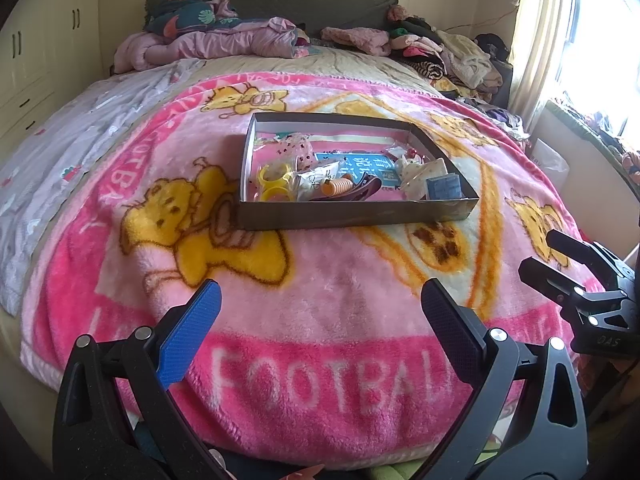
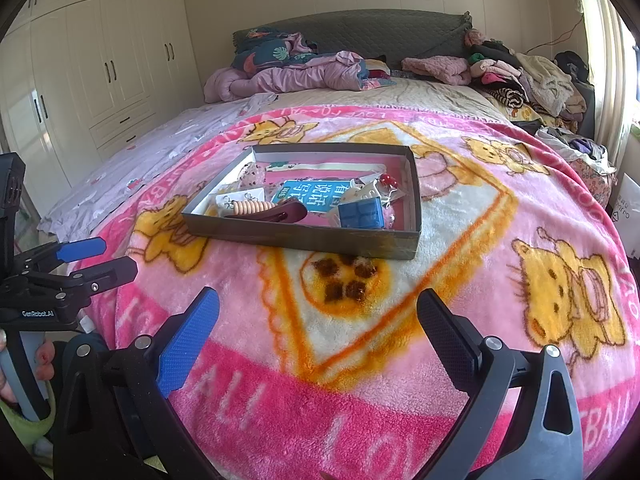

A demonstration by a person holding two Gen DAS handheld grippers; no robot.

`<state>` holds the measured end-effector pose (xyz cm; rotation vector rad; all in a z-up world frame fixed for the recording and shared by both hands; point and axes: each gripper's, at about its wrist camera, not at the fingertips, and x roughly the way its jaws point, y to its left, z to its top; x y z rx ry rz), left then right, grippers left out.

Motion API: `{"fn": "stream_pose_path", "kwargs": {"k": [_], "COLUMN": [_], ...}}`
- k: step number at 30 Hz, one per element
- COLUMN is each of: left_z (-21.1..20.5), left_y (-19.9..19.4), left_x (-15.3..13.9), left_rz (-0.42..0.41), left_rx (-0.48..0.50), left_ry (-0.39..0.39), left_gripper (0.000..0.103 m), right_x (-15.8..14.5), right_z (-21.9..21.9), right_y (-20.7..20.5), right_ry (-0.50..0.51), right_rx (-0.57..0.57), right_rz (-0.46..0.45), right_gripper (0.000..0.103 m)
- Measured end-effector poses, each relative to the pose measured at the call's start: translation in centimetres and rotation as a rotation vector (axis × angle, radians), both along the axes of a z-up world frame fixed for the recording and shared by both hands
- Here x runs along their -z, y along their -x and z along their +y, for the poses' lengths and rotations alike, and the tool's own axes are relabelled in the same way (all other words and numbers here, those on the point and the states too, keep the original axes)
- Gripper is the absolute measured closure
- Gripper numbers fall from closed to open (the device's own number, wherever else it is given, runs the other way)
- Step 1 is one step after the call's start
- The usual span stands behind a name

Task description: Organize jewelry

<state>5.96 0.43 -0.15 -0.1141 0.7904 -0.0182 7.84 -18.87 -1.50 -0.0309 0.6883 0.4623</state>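
Note:
A shallow dark cardboard box (image 1: pixel 360 213) (image 2: pixel 304 240) sits on the pink bear blanket on the bed. It holds jumbled jewelry and trinkets: yellow rings (image 1: pixel 274 178), an orange coil hair tie (image 1: pixel 340 188), a dark red hair clip (image 2: pixel 280 210), a wooden bead bracelet (image 2: pixel 250 207), a blue card (image 2: pixel 360 214) and a teal booklet (image 2: pixel 310 196). My left gripper (image 1: pixel 320 296) is open and empty, held short of the box. My right gripper (image 2: pixel 318 304) is open and empty, also short of the box. Each gripper shows at the edge of the other's view.
The pink blanket (image 1: pixel 320 280) covers the near bed. Crumpled bedding (image 2: pixel 280 76) and piles of clothes (image 2: pixel 520 76) lie near the headboard. White wardrobes (image 2: pixel 100 60) stand on the left, a bright window (image 1: pixel 592 40) on the right.

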Motion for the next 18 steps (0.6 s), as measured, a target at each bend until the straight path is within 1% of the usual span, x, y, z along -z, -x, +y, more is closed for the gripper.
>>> {"fn": "stream_pose_path", "kwargs": {"k": [18], "left_z": [-0.15], "left_y": [-0.14], "left_x": [0.14], "left_rz": [0.002], "left_rx": [0.01], "left_ry": [0.008], "left_gripper": [0.011], "right_x": [0.02], "right_z": [-0.26], "right_y": [-0.13], "right_ry": [0.003], "right_rx": [0.004], "right_rz": [-0.003], "right_gripper": [0.007]}}
